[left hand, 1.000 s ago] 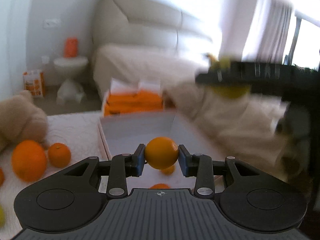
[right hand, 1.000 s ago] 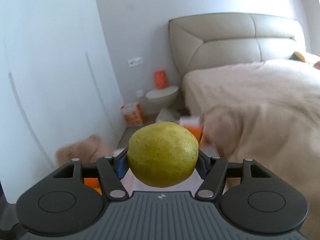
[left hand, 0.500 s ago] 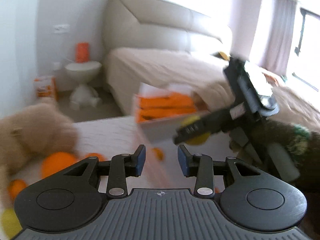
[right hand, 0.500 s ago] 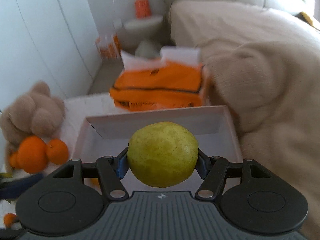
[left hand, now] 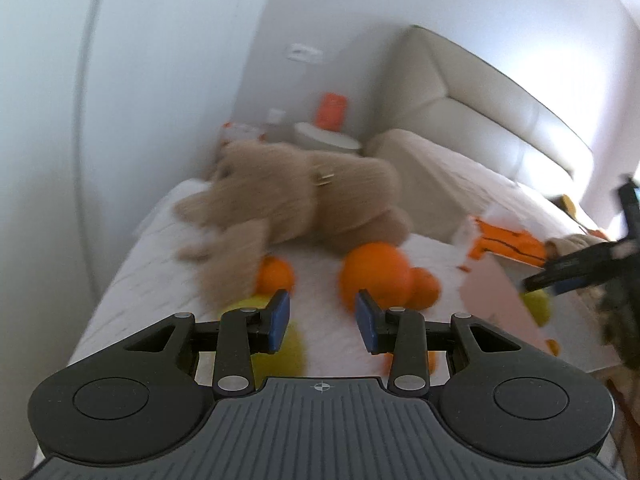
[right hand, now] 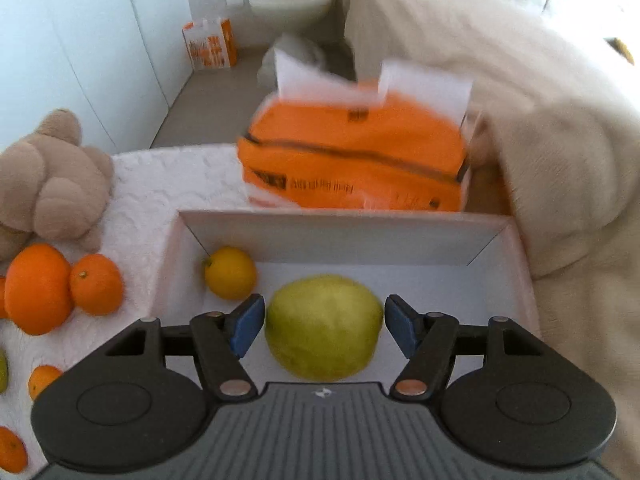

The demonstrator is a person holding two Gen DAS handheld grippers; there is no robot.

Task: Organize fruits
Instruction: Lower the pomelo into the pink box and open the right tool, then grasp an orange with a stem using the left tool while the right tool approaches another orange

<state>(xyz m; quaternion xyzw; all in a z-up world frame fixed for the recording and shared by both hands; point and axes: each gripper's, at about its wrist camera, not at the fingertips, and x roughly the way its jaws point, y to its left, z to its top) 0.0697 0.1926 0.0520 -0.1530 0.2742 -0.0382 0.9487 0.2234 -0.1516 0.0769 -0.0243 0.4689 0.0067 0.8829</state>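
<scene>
My right gripper (right hand: 325, 326) hangs over the white box (right hand: 332, 240). Its jaws are opening, and the green pear (right hand: 320, 344) sits between the pads with a thin gap on each side, low inside the box. A small yellow-orange fruit (right hand: 230, 273) lies in the box's far left corner. My left gripper (left hand: 322, 320) is empty, its pads drawn in to a narrow gap, over the white cover. Just beyond it lie a big orange (left hand: 372, 272), a smaller orange (left hand: 274, 276) and a green fruit (left hand: 282, 346) under the left finger. At the left wrist view's right edge the other gripper (left hand: 580, 268) shows.
A beige teddy bear (left hand: 296, 196) lies behind the loose oranges (right hand: 38, 288). An orange bag (right hand: 352, 160) stands right behind the box. A beige blanket (right hand: 560, 160) covers the bed to the right. More small oranges (right hand: 42, 378) lie at the near left.
My left gripper let go of the small orange and swung left to the loose fruit by the teddy bear. My right gripper came down over the box and its pads came off the pear.
</scene>
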